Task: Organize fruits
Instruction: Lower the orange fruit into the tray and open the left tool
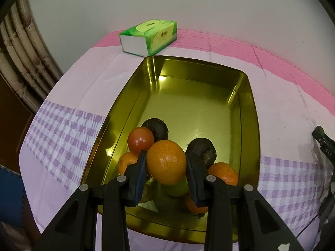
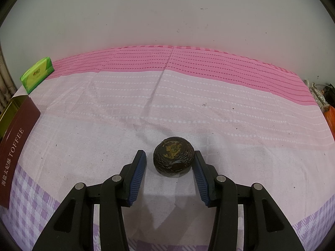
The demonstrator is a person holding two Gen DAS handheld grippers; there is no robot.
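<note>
The left gripper point(image 1: 165, 165) clamps a mandarin point(image 1: 166, 162) above the gold tin point(image 1: 249, 104) (several fruits already crowd its near end). Released here, it may roll off that pile. The right gripper point(image 2: 169, 167) stands open around a dark fruit point(image 2: 173, 156) on the cloth point(image 2: 167, 104); only one pad appears to touch it

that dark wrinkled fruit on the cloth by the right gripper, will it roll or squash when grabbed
The dark fruit looks rounded, so a nudge could roll it. Its shrivelled skin suggests softness, so it may dent. The right gripper straddles it, which should limit rolling.
</note>
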